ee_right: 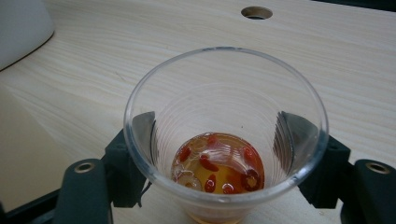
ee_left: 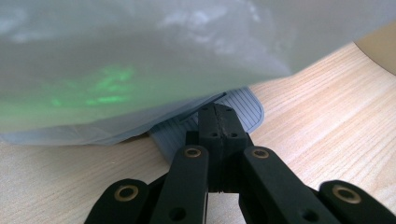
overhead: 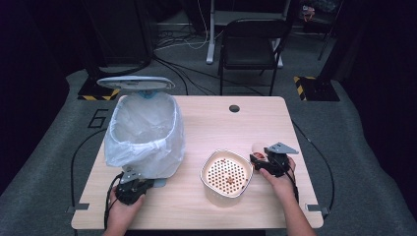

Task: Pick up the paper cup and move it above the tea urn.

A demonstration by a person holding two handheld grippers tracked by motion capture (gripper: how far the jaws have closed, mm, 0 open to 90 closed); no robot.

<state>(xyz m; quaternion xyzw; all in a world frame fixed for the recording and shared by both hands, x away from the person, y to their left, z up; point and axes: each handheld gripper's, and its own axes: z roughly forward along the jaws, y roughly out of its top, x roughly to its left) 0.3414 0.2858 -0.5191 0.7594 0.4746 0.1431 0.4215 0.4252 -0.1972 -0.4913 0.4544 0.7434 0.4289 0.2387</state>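
On wooden table [overhead: 206,123], right gripper [overhead: 260,160] beside perforated white basket [overhead: 226,173] — jaws pinching clear plastic cup [ee_right: 224,135]. Right gripper view reveals cup contents: amber liquid, red berries [ee_right: 217,168] at bottom; high view shows cup as pale blur only. Left gripper [ee_left: 217,122] at base of bag-lined bin [overhead: 142,132] — jaws pressed together over grey ribbed pedal [ee_left: 243,109], contact unclear. Floor marking "6" [overhead: 99,118] legible. Bin body hidden behind white bag in left gripper view.

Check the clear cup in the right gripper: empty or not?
Not empty. The clear cup, held between the right gripper's jaws, has shallow amber liquid with red berries at the bottom.
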